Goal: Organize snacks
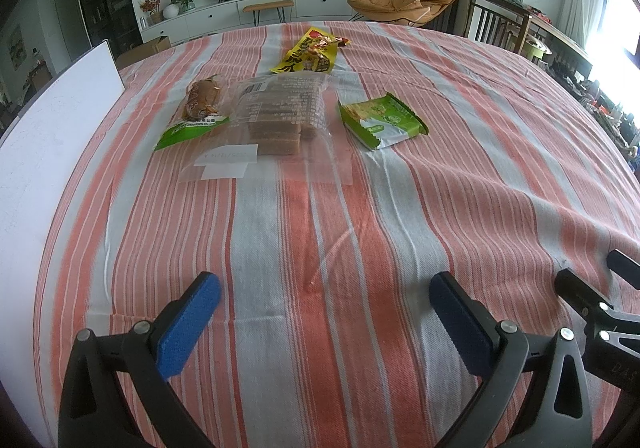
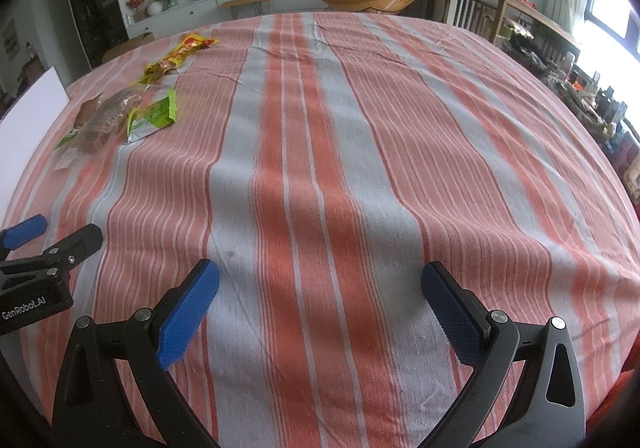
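Several snacks lie on the striped tablecloth [image 1: 320, 228]. A clear bag of brown cake slices [image 1: 276, 116] sits in the middle, a bun in a green-ended wrapper [image 1: 200, 108] to its left, a green cracker packet [image 1: 382, 120] to its right, and a yellow packet [image 1: 310, 52] behind. My left gripper [image 1: 326, 284] is open and empty, well short of them. My right gripper [image 2: 320, 276] is open and empty over bare cloth; the snacks lie far to its left, with the green packet [image 2: 154, 118] nearest.
A white board [image 1: 52, 152] stands along the table's left edge. The right gripper's body [image 1: 600, 308] shows at the lower right of the left wrist view, and the left gripper's body [image 2: 44, 268] at the right wrist view's left. Chairs and a sideboard stand beyond the table.
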{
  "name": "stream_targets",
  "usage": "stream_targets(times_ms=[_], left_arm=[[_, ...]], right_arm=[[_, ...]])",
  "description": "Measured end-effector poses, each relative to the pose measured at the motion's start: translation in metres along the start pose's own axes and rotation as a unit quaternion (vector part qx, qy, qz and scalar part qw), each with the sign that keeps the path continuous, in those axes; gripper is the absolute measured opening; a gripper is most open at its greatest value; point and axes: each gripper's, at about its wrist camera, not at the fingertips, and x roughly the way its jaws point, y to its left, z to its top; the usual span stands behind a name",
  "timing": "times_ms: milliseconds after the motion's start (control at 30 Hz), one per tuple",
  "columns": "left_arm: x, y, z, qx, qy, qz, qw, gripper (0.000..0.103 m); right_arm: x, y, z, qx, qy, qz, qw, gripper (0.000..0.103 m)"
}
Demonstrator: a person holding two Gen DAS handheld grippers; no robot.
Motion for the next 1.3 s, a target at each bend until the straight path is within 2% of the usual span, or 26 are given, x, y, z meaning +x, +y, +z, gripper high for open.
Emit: stream_targets(times_ms=[1300], left_arm=[[-0.0006, 0.0007, 0.0007, 0.0, 0.0, -0.001, 1.0, 0.103]], right_arm=[[0.0016, -0.0017, 0.0024, -0.006, -0.002, 0.004, 1.0, 0.103]])
